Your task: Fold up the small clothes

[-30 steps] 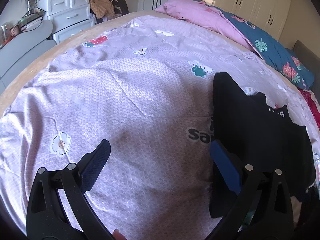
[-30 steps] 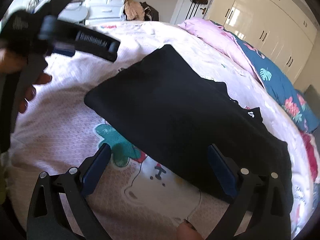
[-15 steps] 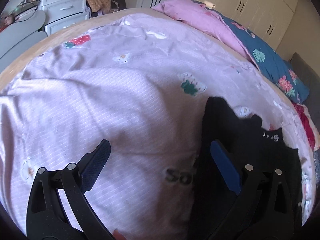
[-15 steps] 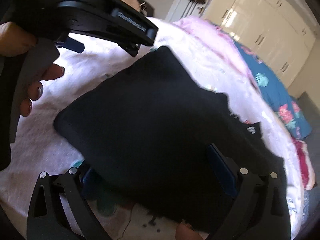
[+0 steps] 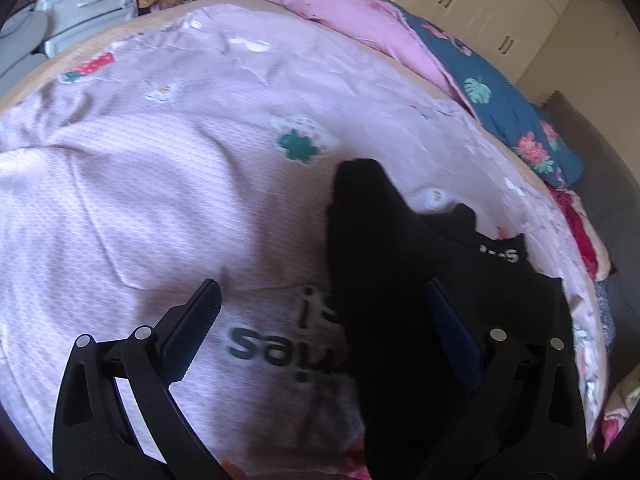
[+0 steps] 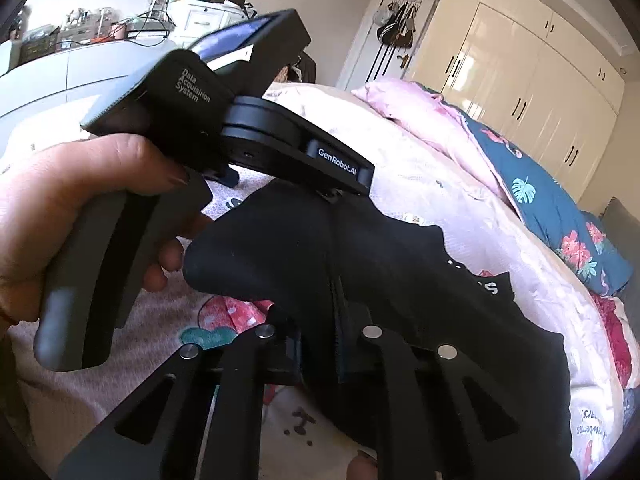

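Currently I read the right gripper (image 6: 320, 344) clamped on the black garment (image 6: 420, 300), bunched on the pink bedsheet (image 5: 160, 184). I read the left gripper (image 5: 324, 320) wide, its right finger over that garment's edge.

Pale pink printed bedsheet (image 5: 168, 184) with strawberry, clover and lettering motifs covers the bed. A pink quilt (image 6: 424, 116) and a teal floral quilt (image 6: 560, 216) lie bunched along its far edge. Cream wardrobe doors (image 6: 520, 64) line the wall; bags (image 6: 394, 28) hang beside them; a white drawer unit (image 5: 84, 0) stands beyond the bed.
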